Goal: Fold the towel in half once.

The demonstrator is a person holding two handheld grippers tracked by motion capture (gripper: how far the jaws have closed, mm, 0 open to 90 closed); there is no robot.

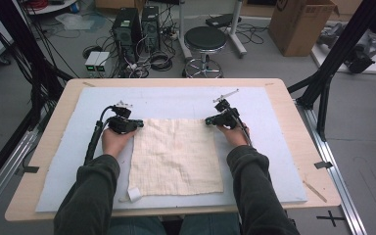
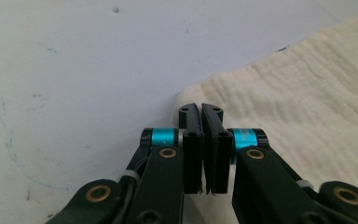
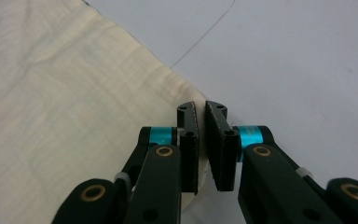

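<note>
Cream cloth (image 1: pixel 176 156) corners under both tongs, left (image 2: pixel 201 108) and right (image 3: pixel 200 106), each clamped together, pinch itself unclear.

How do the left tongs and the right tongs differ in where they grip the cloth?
The left tongs pinch the far left corner of the cream cloth; the right tongs pinch its far right corner. In their own views, cloth spreads to the right of the left tongs and to the left of the right tongs. Both are shut on the cloth, low on the white mat.
</note>
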